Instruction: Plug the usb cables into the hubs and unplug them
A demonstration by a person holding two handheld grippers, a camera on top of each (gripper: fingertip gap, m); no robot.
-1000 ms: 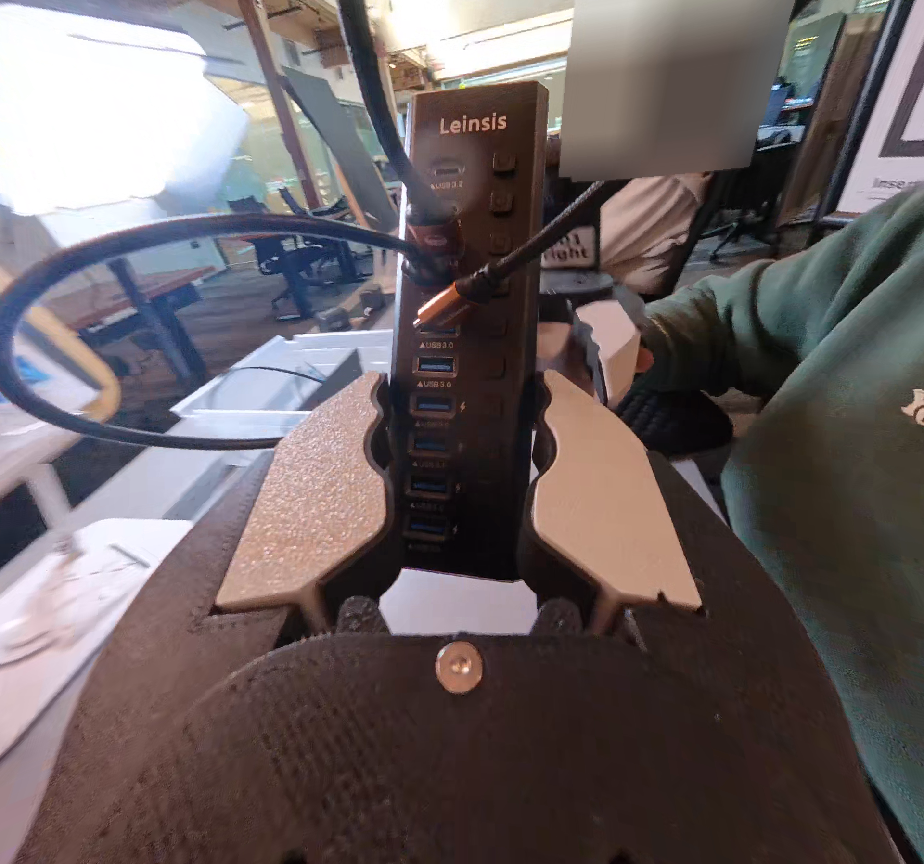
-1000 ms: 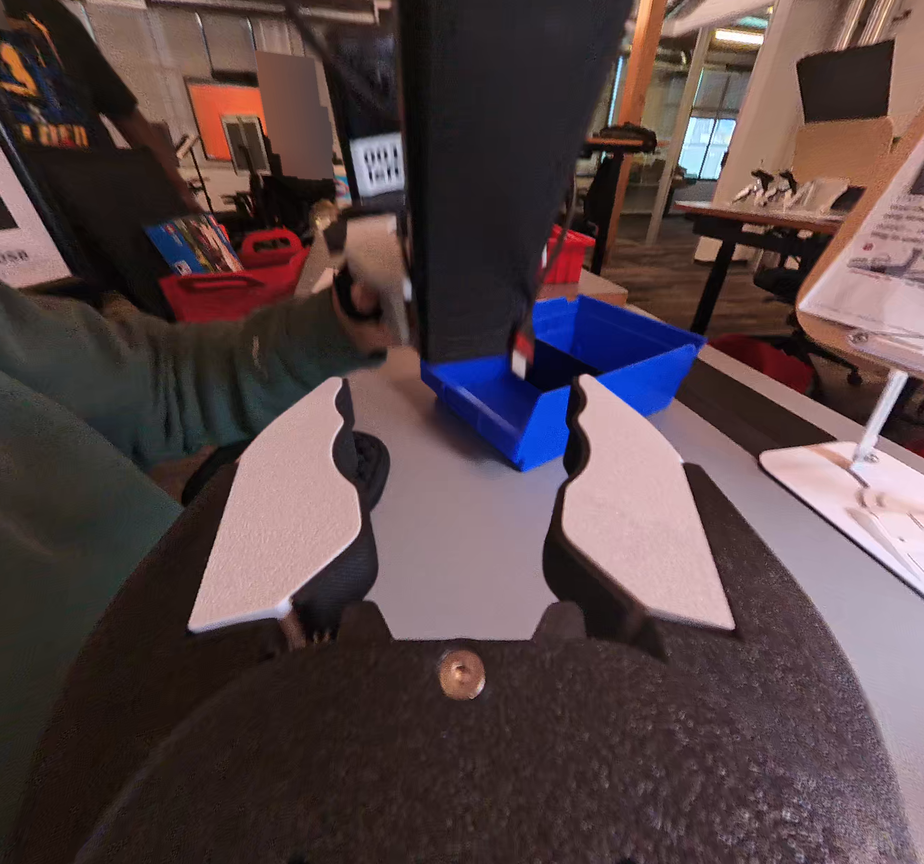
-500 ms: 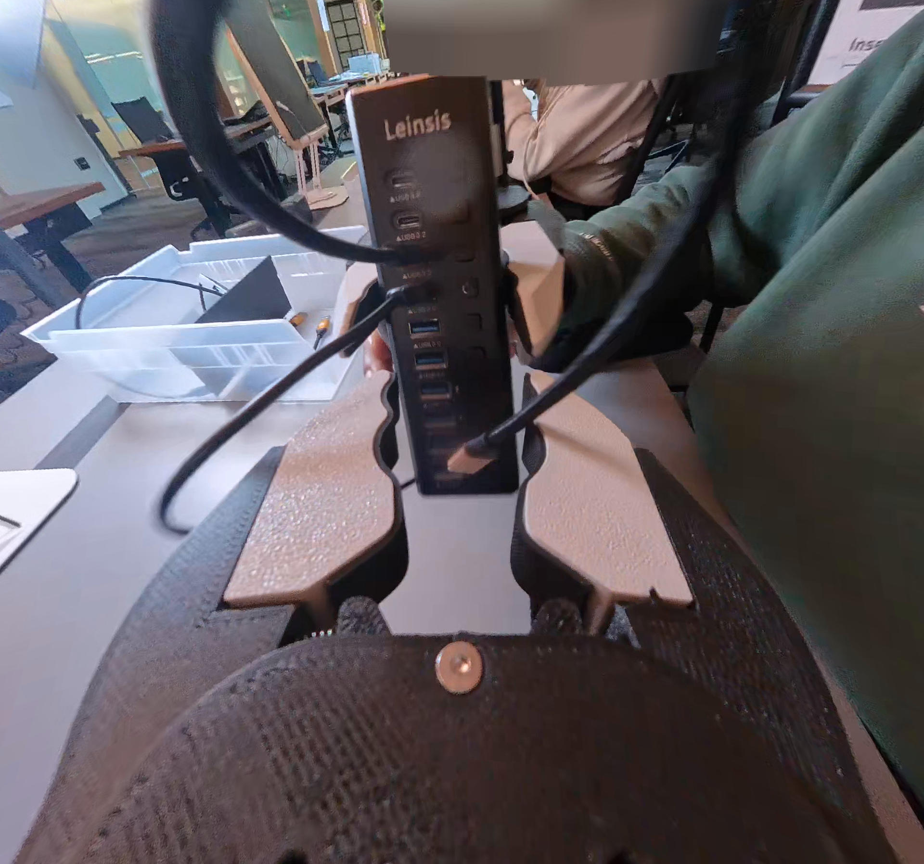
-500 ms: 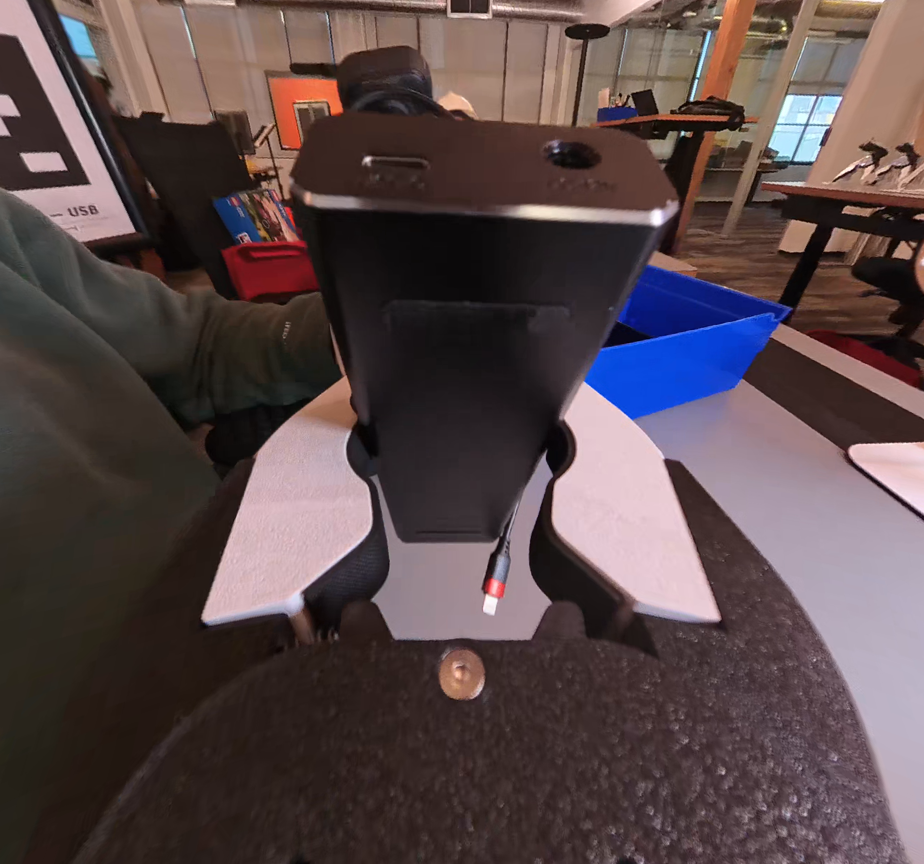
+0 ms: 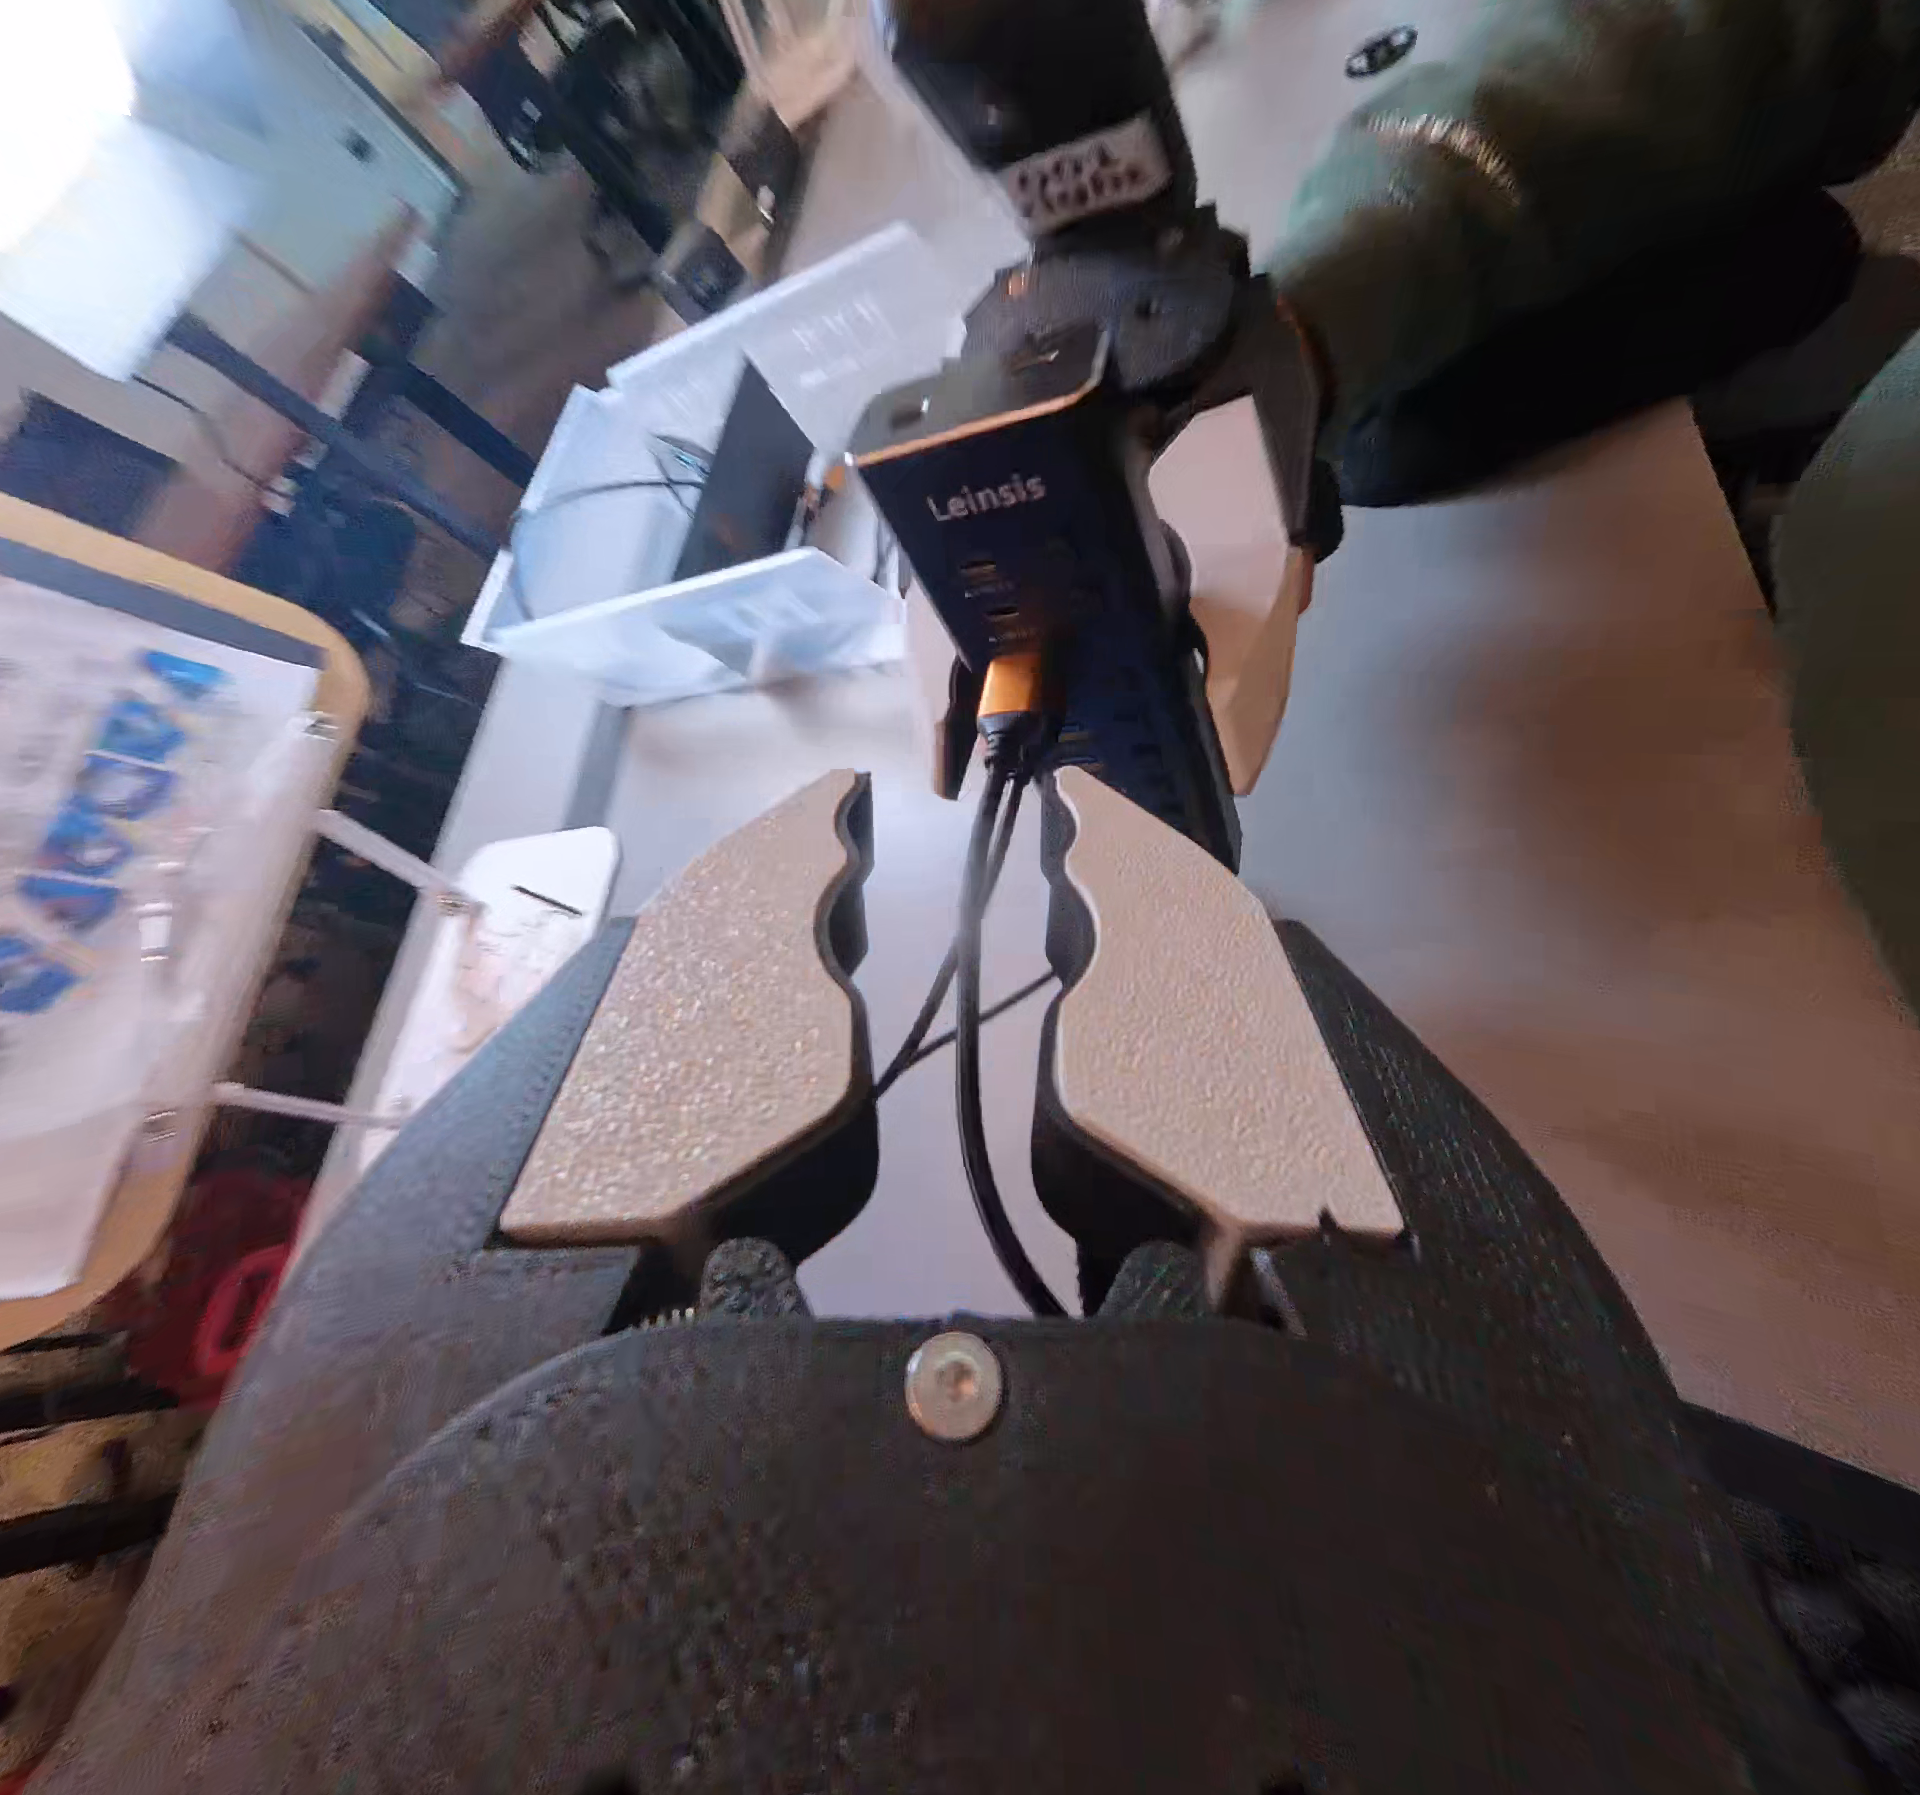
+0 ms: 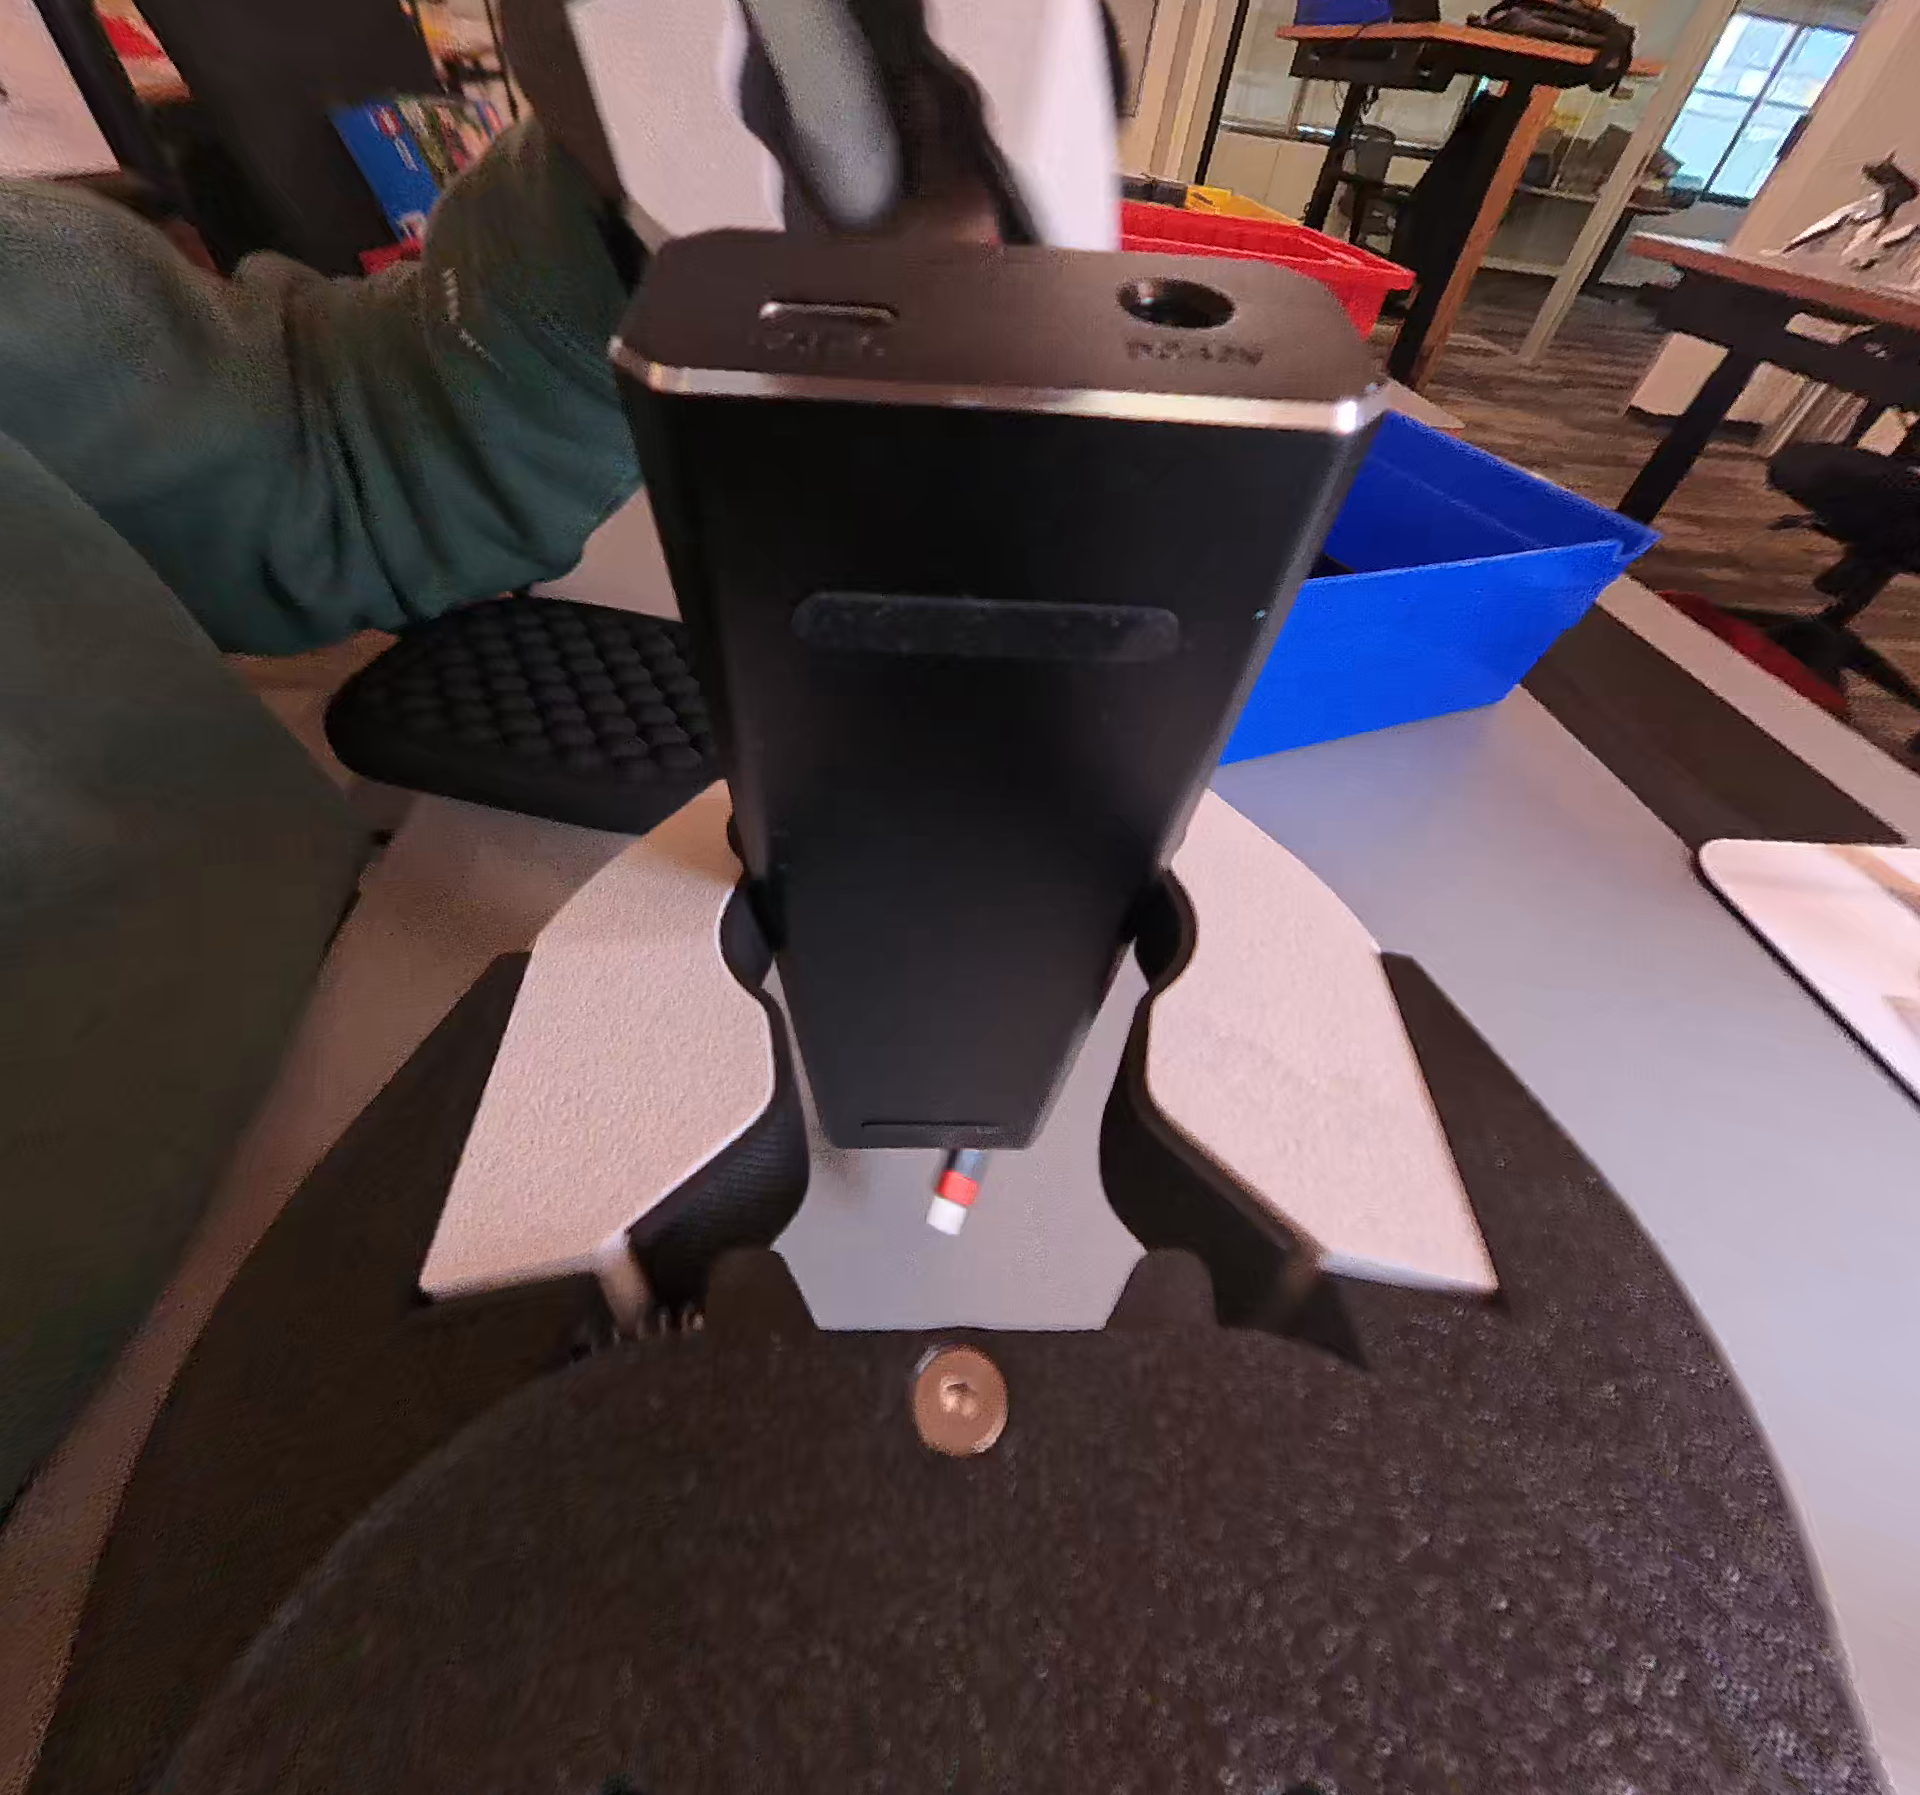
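left wrist: faces hub (image 5: 1023, 540) front | right wrist: its back, close

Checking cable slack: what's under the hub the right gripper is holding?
Below the black hub, clamped in the right gripper, a red-and-white cable tip pokes out over the grey table. The hub's back hides its ports and the rest of that cable here.

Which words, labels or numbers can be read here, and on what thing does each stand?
I do not quote writing; only where it stands.
The black hub: pale brand word on its face; port labels blurred.
Its end face: tiny marks, blurred.
The stand-up sign: blurred.
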